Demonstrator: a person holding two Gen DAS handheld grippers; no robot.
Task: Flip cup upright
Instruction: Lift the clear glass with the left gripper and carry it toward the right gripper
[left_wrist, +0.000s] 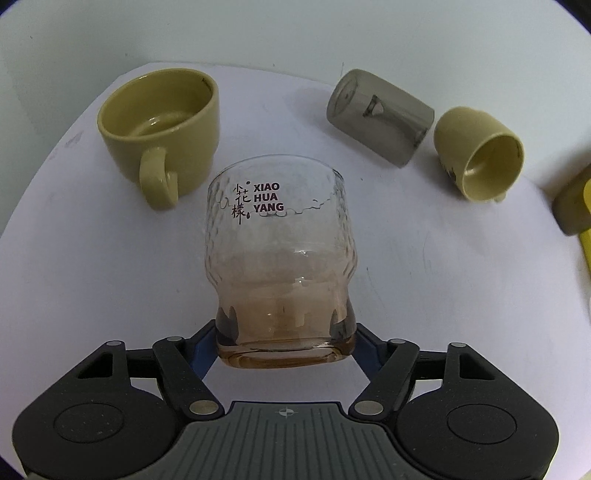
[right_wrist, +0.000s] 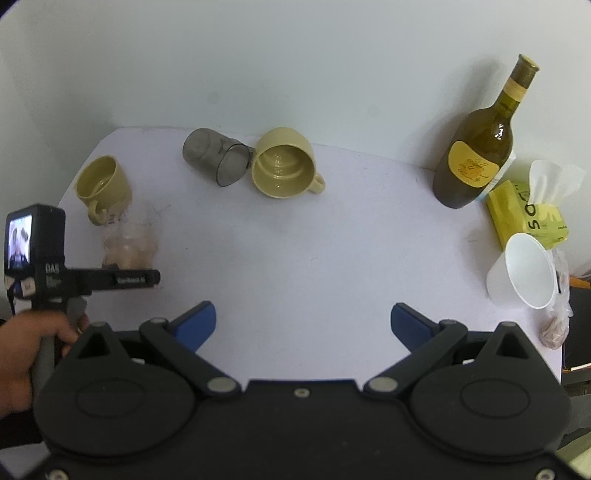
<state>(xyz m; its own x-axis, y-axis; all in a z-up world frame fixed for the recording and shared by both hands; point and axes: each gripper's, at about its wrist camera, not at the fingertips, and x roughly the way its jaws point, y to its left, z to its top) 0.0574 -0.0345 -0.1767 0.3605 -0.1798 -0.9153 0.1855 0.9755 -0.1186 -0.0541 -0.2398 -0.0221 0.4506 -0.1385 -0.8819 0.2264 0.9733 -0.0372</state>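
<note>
My left gripper (left_wrist: 285, 328) is shut on the base of a clear amber-tinted glass cup (left_wrist: 280, 254) printed "XIAO HUA YANG", which stands upright, mouth up. In the right wrist view the same glass (right_wrist: 129, 247) shows at the left, held by the left gripper (right_wrist: 127, 278). A yellow mug (left_wrist: 162, 129) stands upright behind it. A grey tumbler (left_wrist: 380, 114) and a second yellow mug (left_wrist: 484, 151) lie on their sides at the back. My right gripper (right_wrist: 303, 321) is open and empty above the table's front.
The white table (right_wrist: 295, 251) backs onto a white wall. At the right stand a wine bottle (right_wrist: 480, 147), a yellow tissue pack (right_wrist: 524, 214), a white plastic cup (right_wrist: 524, 277) on its side and a small bag (right_wrist: 557, 317).
</note>
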